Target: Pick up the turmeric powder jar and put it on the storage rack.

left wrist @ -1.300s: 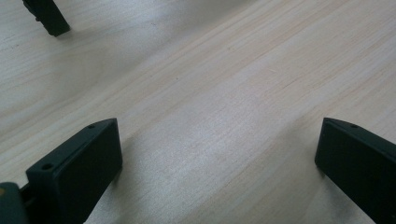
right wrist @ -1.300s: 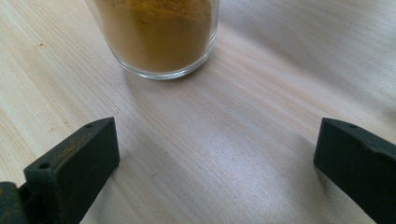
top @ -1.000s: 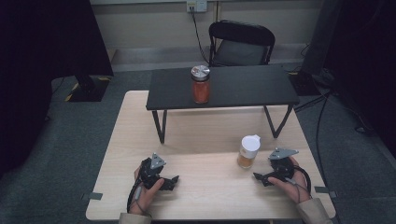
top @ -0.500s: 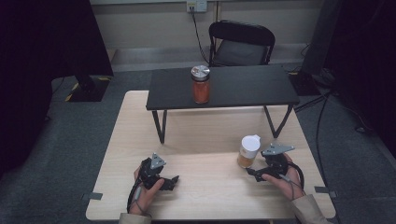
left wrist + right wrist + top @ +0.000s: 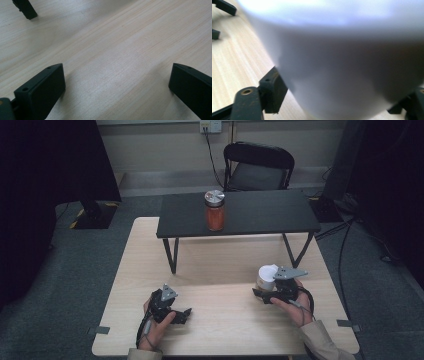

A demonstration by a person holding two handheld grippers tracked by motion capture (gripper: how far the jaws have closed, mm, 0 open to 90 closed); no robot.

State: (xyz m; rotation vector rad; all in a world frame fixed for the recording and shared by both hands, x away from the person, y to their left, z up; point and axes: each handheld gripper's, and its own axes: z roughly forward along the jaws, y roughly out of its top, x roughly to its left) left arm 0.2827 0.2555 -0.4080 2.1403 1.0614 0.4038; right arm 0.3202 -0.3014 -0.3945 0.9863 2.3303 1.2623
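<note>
A white cup [image 5: 267, 275] with a white lid stands on the wooden table [image 5: 220, 270] at the front right. My right gripper [image 5: 261, 296] is against its near side, open. In the right gripper view the cup [image 5: 347, 57] looms blurred between the two black jaws, the left jaw close to its wall; whether they touch it I cannot tell. My left gripper [image 5: 181, 314] rests on the table at the front left, open, with bare wood between its jaws [image 5: 116, 80]. An orange jar [image 5: 215, 211] with a silver lid stands on the small black table [image 5: 250, 215].
The small black table stands on the far half of the wooden table, its legs [image 5: 171, 255] leaving a gap underneath. A black folding chair [image 5: 257, 167] is behind it. Cables [image 5: 345, 250] run on the floor at the right.
My right gripper has moved left and forward, bringing its jaws around the white cup. The left gripper has stayed where it was.
</note>
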